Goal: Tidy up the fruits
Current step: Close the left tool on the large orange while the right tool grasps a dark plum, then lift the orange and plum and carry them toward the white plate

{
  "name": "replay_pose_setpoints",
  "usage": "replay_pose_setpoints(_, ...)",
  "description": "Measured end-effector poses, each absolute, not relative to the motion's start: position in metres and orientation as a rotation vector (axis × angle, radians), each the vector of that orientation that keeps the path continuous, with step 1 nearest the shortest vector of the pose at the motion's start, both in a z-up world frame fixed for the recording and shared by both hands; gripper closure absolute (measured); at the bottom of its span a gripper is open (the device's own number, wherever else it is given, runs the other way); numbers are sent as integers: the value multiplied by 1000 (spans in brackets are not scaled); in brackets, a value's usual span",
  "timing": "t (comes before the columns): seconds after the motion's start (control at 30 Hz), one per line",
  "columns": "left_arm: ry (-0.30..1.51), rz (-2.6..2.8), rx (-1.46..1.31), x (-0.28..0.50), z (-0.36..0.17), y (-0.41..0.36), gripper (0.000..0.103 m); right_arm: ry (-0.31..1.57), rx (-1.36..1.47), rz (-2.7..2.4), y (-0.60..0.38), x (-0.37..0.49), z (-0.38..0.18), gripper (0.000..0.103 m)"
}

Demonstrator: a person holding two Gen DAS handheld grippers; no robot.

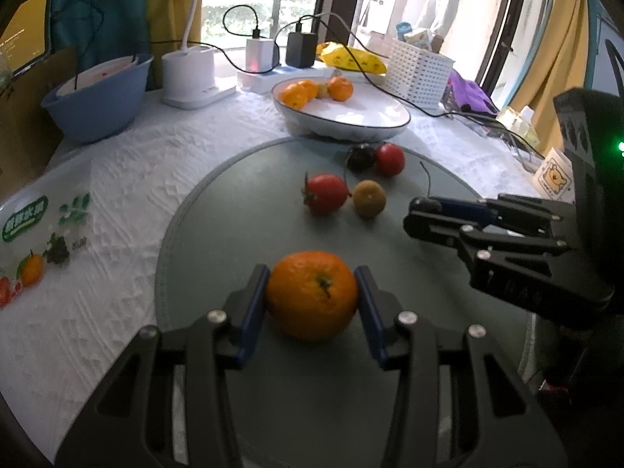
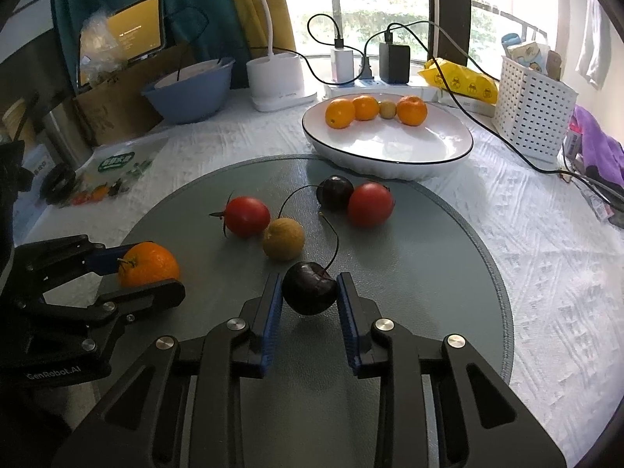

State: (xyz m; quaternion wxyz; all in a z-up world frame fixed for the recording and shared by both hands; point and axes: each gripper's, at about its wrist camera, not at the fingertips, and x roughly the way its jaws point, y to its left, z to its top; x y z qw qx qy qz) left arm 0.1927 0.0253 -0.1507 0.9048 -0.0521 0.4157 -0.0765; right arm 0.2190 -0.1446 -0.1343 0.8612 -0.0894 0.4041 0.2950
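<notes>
Your left claw (image 1: 312, 300) clamps orange (image 1: 312, 294), right claw (image 2: 310, 300) clamps cherry (image 2: 310, 292); both likely bound for plate (image 2: 390, 163) holding sorted fruit.

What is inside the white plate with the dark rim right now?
The white plate with the dark rim holds three oranges and one small tan fruit, all along its far side. Nothing covers them.

A: How is the left gripper (image 1: 312, 292) set?
B: Angled downward, its blue pads pressed on an orange (image 1: 312, 294).
A: And the right gripper (image 2: 310, 292)?
B: Likewise angled down, clamped on a cherry (image 2: 310, 293).
</notes>
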Motion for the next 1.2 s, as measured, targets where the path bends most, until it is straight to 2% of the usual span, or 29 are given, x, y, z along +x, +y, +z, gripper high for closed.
replay_pose_setpoints(1.2, 735, -170, -53, 212, -92, 1, 58, 728, -148, 618, -178, 235, -83, 73)
